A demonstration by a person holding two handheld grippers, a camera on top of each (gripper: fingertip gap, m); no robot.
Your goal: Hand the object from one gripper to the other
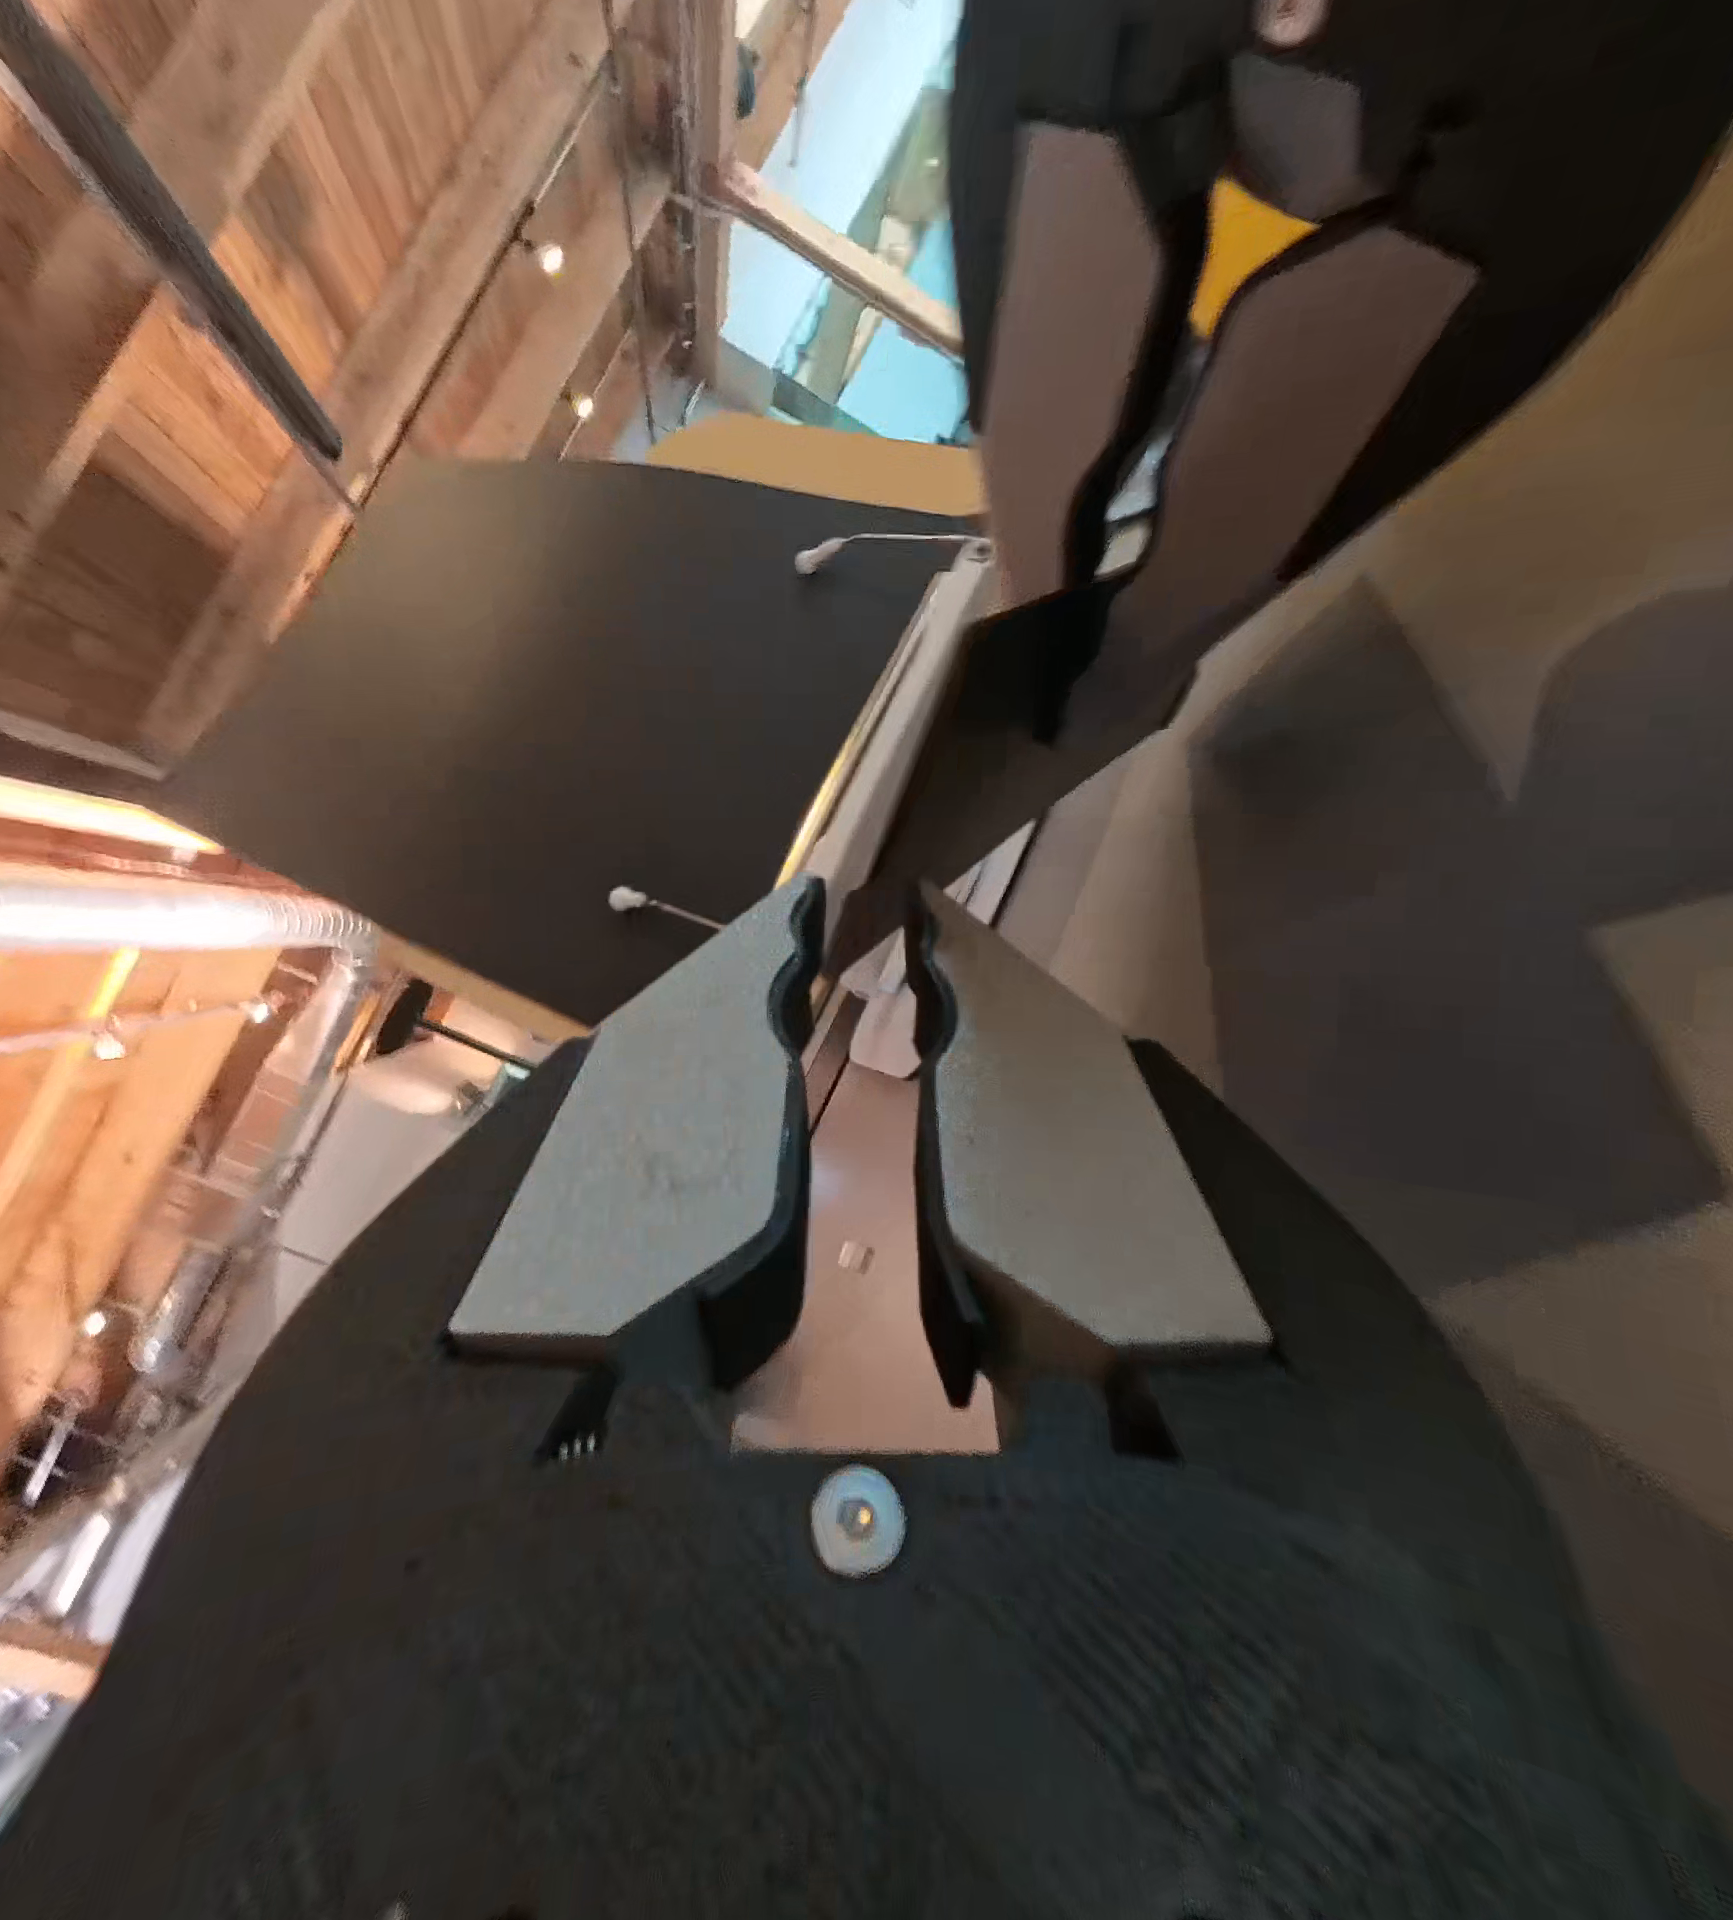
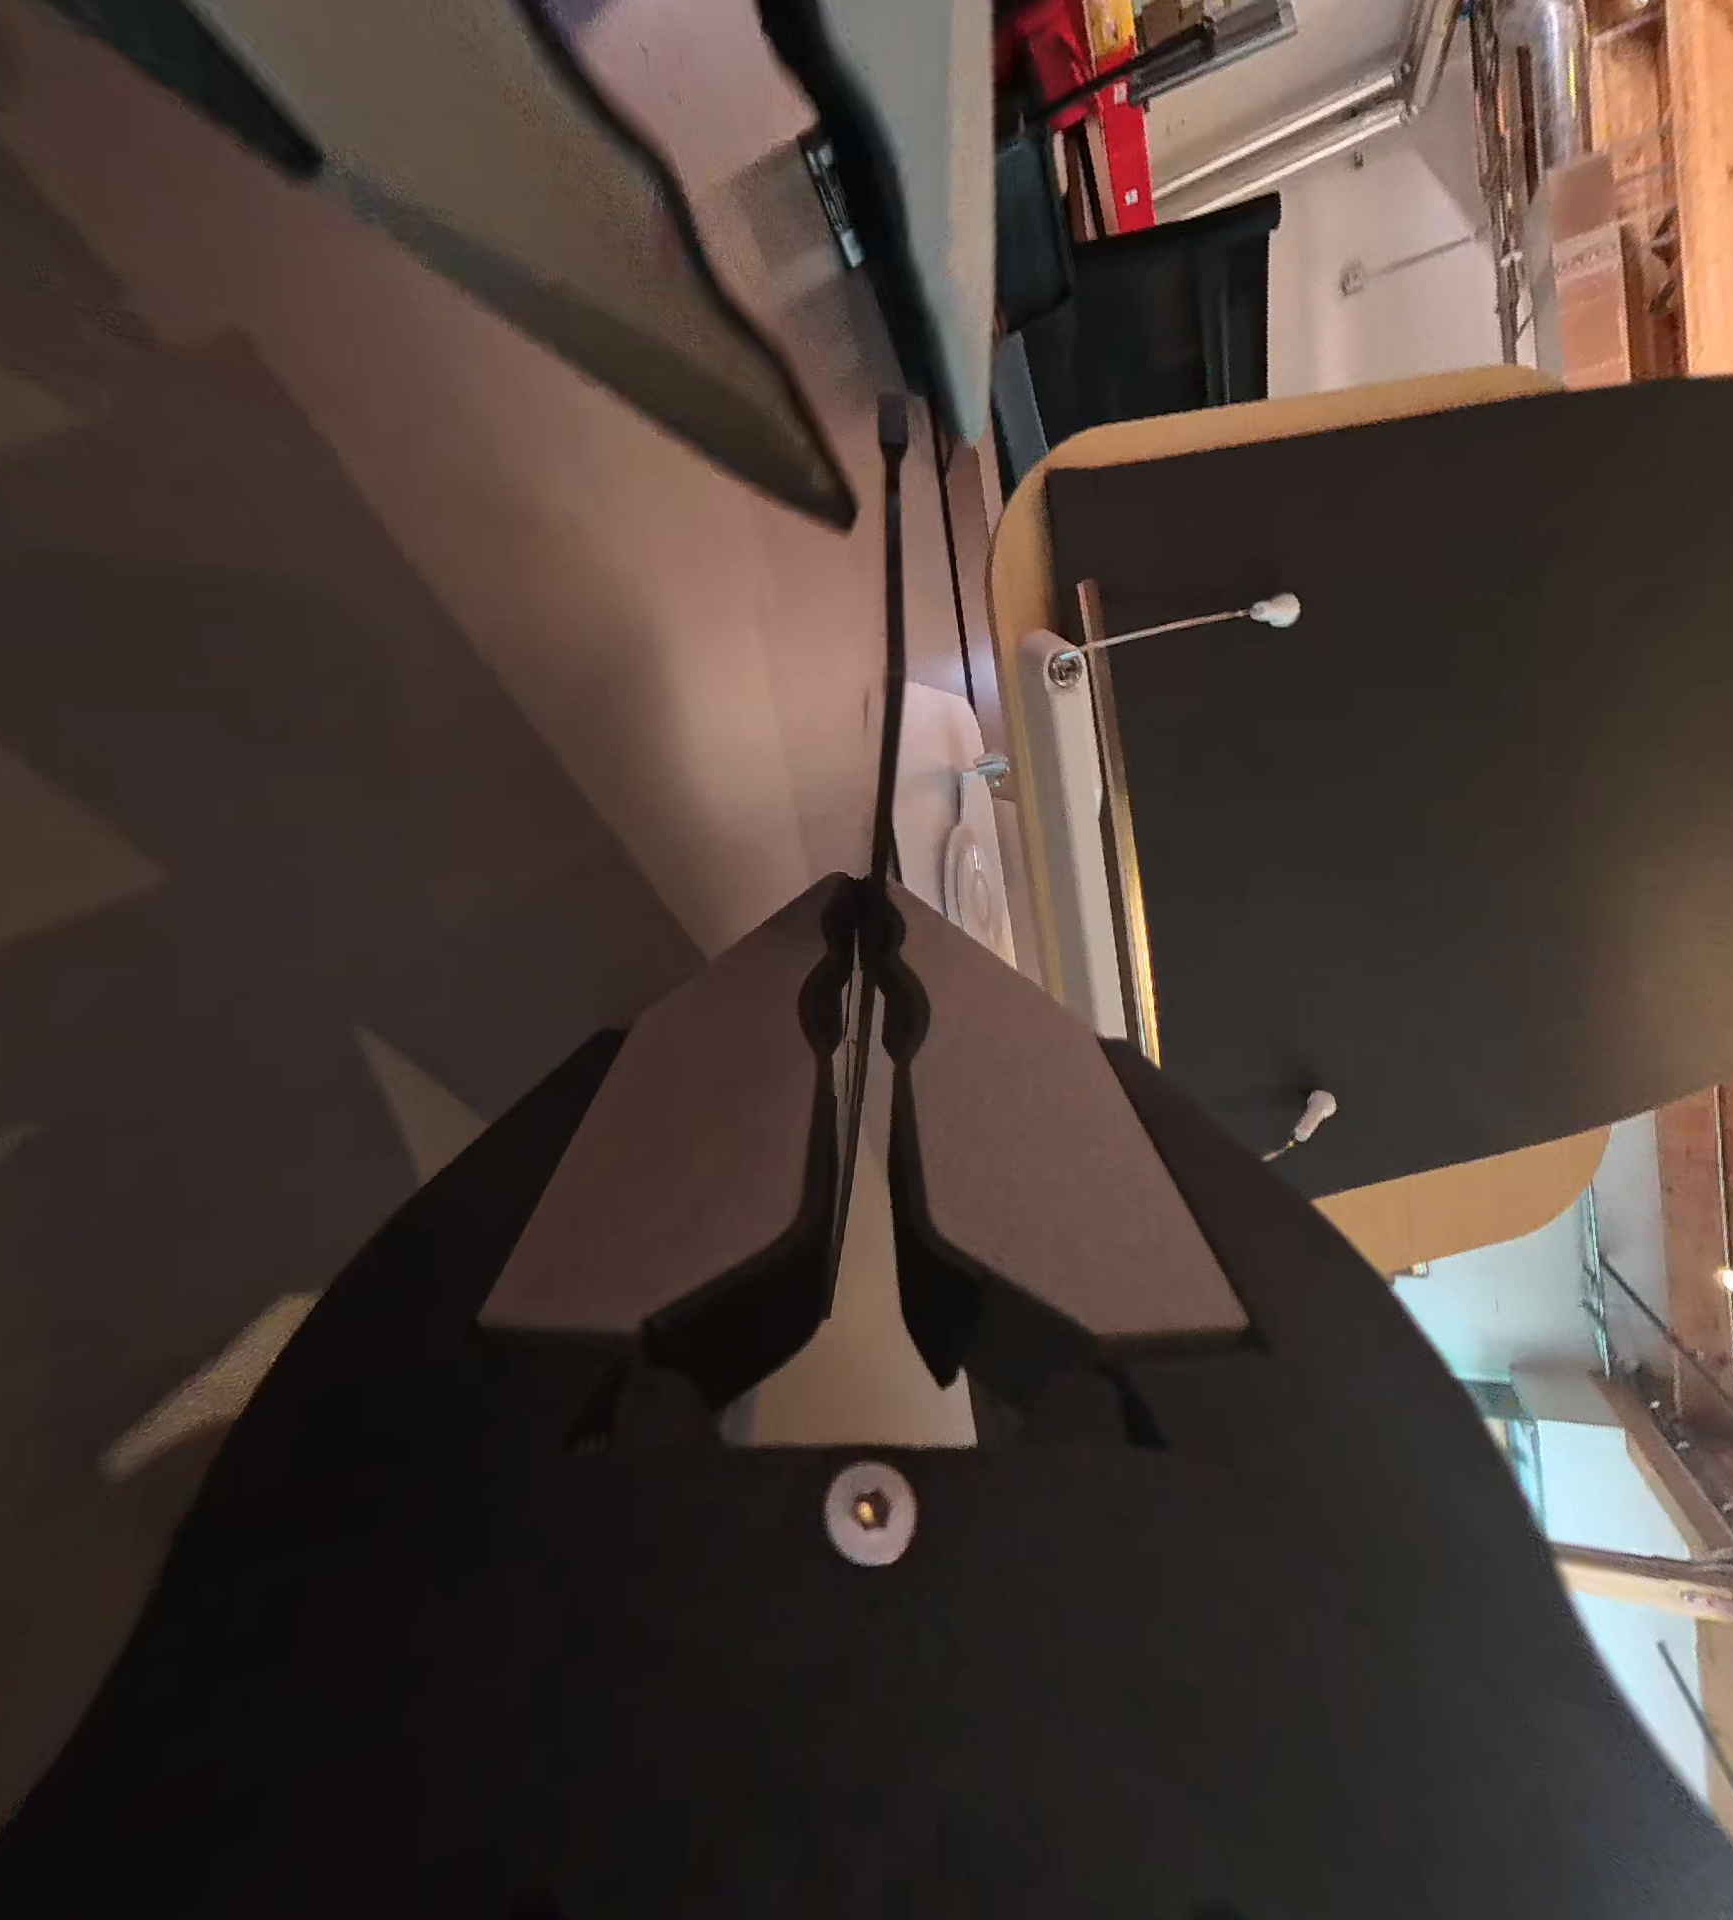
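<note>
A thin black zip tie point(image 2: 888, 644) runs from my right gripper point(image 2: 862, 894), which is shut on its lower part, forward to its small square head. The head sits between the fingertips of my left gripper point(image 2: 903, 468), seen blurred at the top of the right wrist view. In the left wrist view my left gripper point(image 1: 867, 935) stands open with a narrow gap, and the tie point(image 1: 945, 831) passes as a dark blurred strip into that gap. The right gripper point(image 1: 1080, 655) comes in from the upper right, closed on the tie's other end.
A black panel point(image 1: 550, 675) on a tan board stands behind, with a white bracket point(image 2: 1059, 790) and white-tipped pins point(image 2: 1277, 611). A pale table surface point(image 2: 322, 727) carries the grippers' shadows. Wooden beams and a metal duct point(image 1: 114, 914) lie beyond. Some 6 cm of space lies between my two pairs of fingers. The white bracket point(image 2: 1059, 790) is about equally far from each gripper, around 15 cm.
</note>
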